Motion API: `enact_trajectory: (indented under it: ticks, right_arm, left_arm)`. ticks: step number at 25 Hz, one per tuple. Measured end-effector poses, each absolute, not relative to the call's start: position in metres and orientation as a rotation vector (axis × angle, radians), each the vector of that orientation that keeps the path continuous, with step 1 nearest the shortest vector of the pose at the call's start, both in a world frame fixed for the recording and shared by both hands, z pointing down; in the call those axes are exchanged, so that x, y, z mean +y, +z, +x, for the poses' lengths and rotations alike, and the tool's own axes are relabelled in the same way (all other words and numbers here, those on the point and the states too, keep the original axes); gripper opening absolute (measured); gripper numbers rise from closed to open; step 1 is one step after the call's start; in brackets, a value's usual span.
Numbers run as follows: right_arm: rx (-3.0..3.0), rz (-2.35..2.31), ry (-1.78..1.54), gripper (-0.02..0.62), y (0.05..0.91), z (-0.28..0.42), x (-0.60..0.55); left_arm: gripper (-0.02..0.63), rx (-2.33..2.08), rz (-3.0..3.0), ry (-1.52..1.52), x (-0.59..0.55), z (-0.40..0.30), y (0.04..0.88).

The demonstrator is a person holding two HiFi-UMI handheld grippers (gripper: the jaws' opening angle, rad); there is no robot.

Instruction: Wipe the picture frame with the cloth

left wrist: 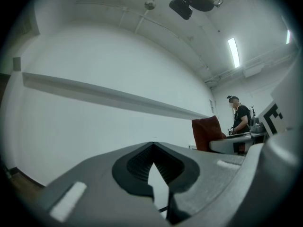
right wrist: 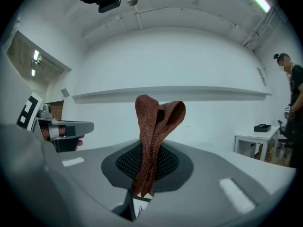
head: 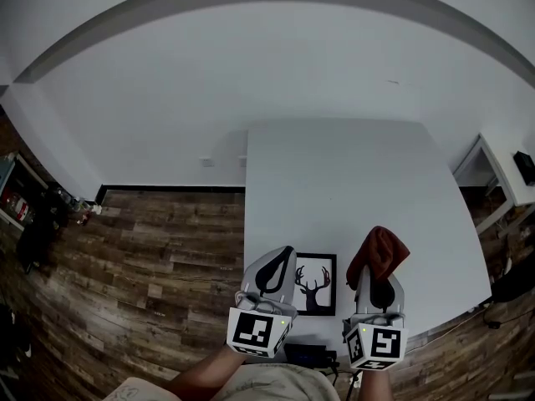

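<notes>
I am gripping the rust-brown knitted cloth in the clenched right claw, bunched upright, ready for wiping; the left claw is hanging closed and empty beside the black-framed deer picture, lying flat at the white surface's near edge
</notes>
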State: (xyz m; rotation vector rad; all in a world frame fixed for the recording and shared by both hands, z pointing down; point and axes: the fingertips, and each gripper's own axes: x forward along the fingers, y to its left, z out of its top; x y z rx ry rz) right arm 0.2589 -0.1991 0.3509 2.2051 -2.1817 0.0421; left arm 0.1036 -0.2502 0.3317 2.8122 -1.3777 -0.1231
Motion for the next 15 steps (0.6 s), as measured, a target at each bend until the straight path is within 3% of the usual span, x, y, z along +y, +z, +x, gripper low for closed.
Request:
enact_trajectory:
  ticks: [15]
  right_arm:
    - [-2.164,2.195,0.022,0.06,0.349,0.263,-0.2032]
  left_arm:
    - [0.0,-1.398,2.806,-0.122,-0.257,0.1045,0.3375]
